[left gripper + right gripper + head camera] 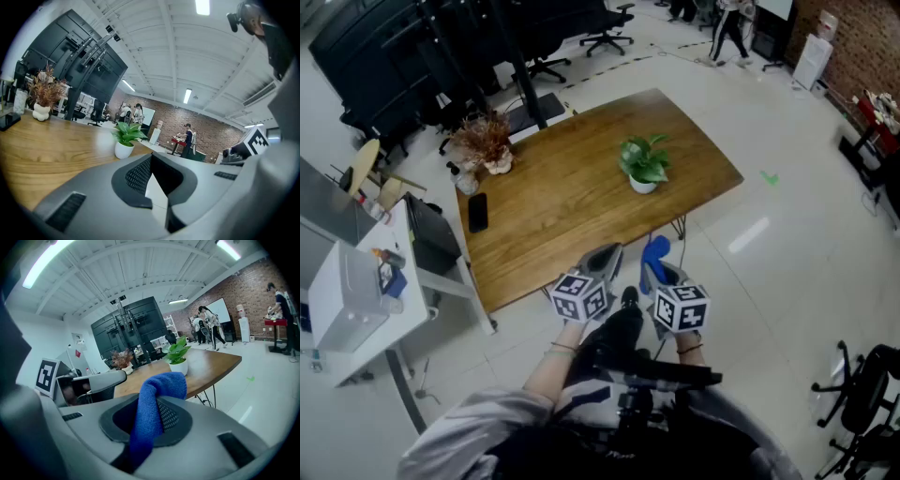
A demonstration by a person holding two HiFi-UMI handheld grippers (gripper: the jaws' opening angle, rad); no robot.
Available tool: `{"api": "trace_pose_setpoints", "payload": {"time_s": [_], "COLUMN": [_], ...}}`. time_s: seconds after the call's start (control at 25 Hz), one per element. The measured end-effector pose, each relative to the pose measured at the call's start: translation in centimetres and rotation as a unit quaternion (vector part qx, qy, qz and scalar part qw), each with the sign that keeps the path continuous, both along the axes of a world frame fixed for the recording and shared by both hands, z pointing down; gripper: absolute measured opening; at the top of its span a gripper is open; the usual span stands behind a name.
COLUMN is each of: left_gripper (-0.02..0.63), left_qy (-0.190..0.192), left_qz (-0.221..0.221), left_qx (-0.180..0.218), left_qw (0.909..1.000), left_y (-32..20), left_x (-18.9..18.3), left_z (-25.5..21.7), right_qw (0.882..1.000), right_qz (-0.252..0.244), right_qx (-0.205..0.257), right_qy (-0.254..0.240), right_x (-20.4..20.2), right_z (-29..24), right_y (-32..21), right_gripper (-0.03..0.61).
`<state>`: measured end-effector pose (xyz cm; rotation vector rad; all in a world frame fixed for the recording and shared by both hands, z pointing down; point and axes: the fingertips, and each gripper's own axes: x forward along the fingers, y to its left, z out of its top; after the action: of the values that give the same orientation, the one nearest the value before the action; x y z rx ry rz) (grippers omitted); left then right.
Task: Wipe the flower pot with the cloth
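Head view: flower pot on counter.
Right gripper: fingers clenched on cloth.
Left gripper: fingers clenched, empty.

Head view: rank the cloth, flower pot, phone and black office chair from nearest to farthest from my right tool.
1. Cloth: clamped in the right tool.
2. Flower pot: ahead, on the table's right part.
3. Phone: near the table's left edge.
4. Office chair: beyond the table, at the top.
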<state>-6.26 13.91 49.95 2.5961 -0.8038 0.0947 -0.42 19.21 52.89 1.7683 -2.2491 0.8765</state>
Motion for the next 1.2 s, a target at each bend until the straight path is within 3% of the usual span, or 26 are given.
{"api": "trace_pose_setpoints", "payload": {"time_s": [0.32,0.92,1.2], "left_gripper": [0.006,0.005,0.005], "left_qy": [-0.035,-0.023,-0.014], "left_qz": [0.022,0.006,0.012], "left_qx": [-0.024,-0.121,-0.141], "left_qw": [0.9989,0.9924,0.9898], "left_y": [-8.6,-20.9,-23.7], "left_x": [4.8,9.4,10.5], "left_z": [4.0,9.5,10.6], "right_qw": [0.999,0.996,0.994], "right_qz": [0.019,0.04,0.004], "right_qx": [-0.026,-0.08,-0.071], "right_qy": [0.003,0.025,0.087], "right_x": [5.5,12.7,15.5], "right_z": [1.6,3.8,4.9], "right_y": [-8.2,-18.9,-23.1], "right_gripper": [0.058,0.058,0.058]}}
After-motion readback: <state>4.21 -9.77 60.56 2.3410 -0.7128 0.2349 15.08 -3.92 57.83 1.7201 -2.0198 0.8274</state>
